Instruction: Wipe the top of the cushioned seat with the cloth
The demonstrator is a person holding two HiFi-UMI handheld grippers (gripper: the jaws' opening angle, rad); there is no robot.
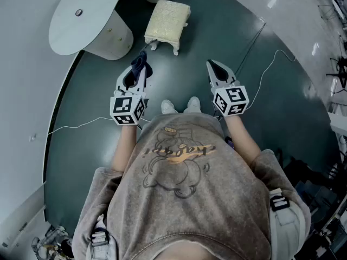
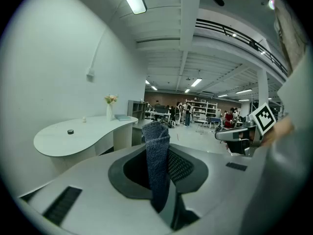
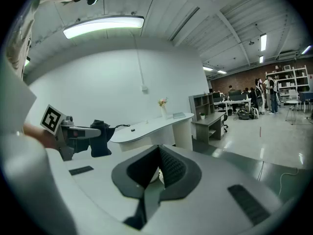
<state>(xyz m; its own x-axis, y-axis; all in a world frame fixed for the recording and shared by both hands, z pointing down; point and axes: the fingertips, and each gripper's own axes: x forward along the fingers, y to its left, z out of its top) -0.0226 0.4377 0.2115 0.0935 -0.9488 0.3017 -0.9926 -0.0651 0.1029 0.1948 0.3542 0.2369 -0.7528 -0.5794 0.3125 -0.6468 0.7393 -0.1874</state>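
The cushioned seat point(image 1: 168, 21) is a small cream stool on white legs, standing on the dark floor ahead of me. In the head view my left gripper point(image 1: 142, 63) is shut on a dark blue cloth point(image 1: 139, 65), held in the air short of the seat and to its left. From the left gripper view the cloth point(image 2: 157, 165) hangs rolled between the jaws of the left gripper point(image 2: 161, 180). My right gripper point(image 1: 210, 64) is shut with nothing in it, level with the left one. In the right gripper view the right gripper point(image 3: 159, 153) has its jaws meeting, and the cloth point(image 3: 100, 138) shows off to the left.
A white curved desk point(image 1: 81, 15) stands left of the seat, with a small dark object on top. A thin white cable point(image 1: 271, 64) runs over the floor on the right, and another cable point(image 1: 76, 126) on the left. My shoes point(image 1: 181, 106) are below the grippers.
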